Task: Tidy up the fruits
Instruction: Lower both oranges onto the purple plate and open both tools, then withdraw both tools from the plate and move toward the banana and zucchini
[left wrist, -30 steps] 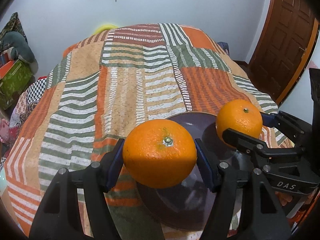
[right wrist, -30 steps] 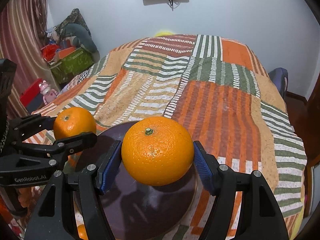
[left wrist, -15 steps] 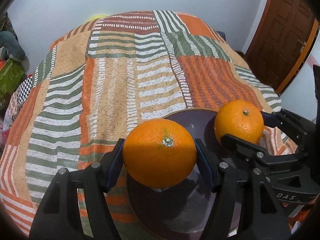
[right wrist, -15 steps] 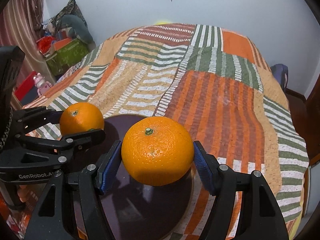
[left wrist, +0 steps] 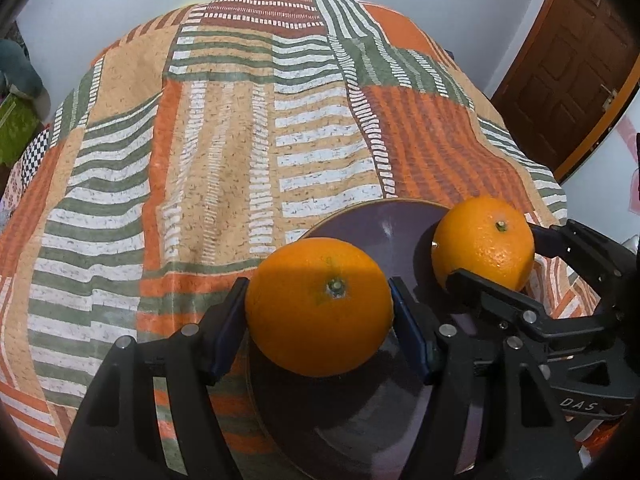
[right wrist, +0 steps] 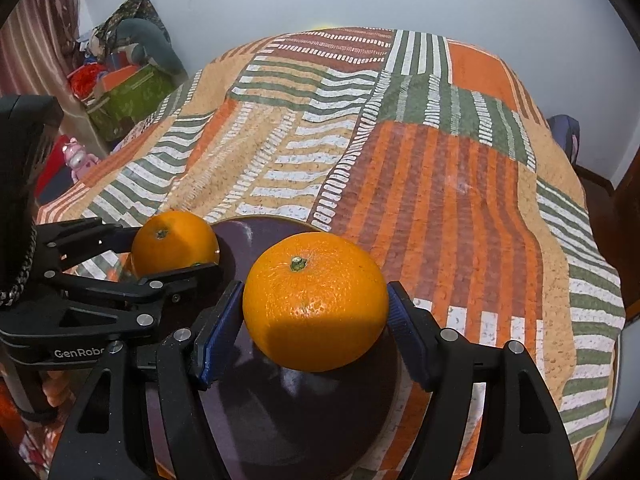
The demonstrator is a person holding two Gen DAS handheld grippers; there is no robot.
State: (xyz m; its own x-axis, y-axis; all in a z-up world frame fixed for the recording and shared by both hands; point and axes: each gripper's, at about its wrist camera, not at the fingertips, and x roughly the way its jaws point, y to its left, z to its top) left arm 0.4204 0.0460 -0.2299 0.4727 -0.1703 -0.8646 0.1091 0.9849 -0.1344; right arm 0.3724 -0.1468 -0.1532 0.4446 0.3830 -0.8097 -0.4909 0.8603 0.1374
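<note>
My left gripper (left wrist: 318, 312) is shut on an orange (left wrist: 320, 304), stem up, above the near left edge of a dark purple plate (left wrist: 368, 224). My right gripper (right wrist: 316, 308) is shut on a second orange (right wrist: 316, 300), stem up, above the same plate (right wrist: 256, 232). In the left wrist view the right gripper (left wrist: 504, 256) and its orange (left wrist: 484, 240) show at the right, over the plate's right side. In the right wrist view the left gripper (right wrist: 160, 248) and its orange (right wrist: 174, 242) show at the left. Both oranges hang a little above the plate.
The plate lies on a bed with an orange, green and white striped patchwork cover (left wrist: 240, 140). A brown wooden door (left wrist: 568, 64) is at the right. A green box (right wrist: 128, 96) with clutter and a pink toy (right wrist: 78, 156) are beside the bed at the left.
Both grippers have tilted and moved lower toward the plate, each still holding its orange. The plate shows larger and closer under them.
</note>
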